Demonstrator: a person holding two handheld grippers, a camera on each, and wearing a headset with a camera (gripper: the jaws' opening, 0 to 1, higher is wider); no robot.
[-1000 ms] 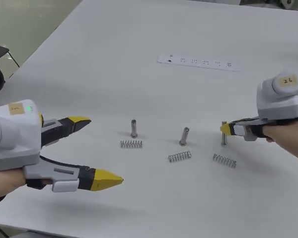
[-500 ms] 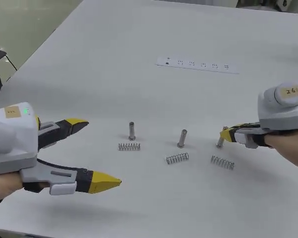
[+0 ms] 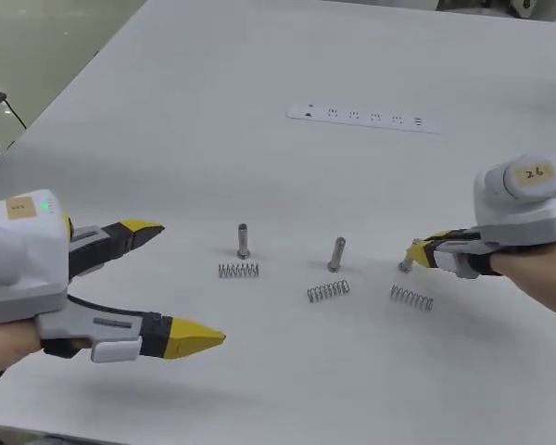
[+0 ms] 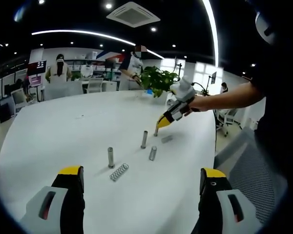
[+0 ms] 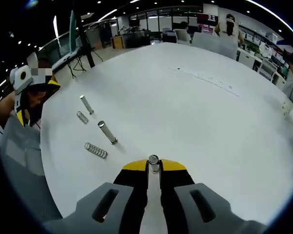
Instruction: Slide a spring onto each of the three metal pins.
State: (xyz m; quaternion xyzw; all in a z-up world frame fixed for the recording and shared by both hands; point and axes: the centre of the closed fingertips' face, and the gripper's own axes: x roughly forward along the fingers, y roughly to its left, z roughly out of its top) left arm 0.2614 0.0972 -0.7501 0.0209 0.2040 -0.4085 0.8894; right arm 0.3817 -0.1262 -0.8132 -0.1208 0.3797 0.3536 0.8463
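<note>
**One pin clamped, three springs lying loose**

The right hand-held gripper (image 3: 417, 252) is closed on the rightmost pin (image 3: 407, 263). That pin is held tilted, with its long axis leaning off vertical and its top end seen between the yellow jaw tips in the right gripper view. Three pins are counted. The middle pin (image 3: 338, 253) and the left pin (image 3: 243, 239) are stood on end on the desk (image 3: 213, 111), to that gripper's left.

Three springs are laid flat, one just before each pin: the left spring (image 3: 238, 270), the middle spring (image 3: 328, 291) and the right spring (image 3: 410, 298). The right spring lies just beside the closed jaw tips.

The left hand-held gripper (image 3: 187, 283) is held wide open and empty. Its jaws are pointed toward the left pin, which stands apart from it.
</note>
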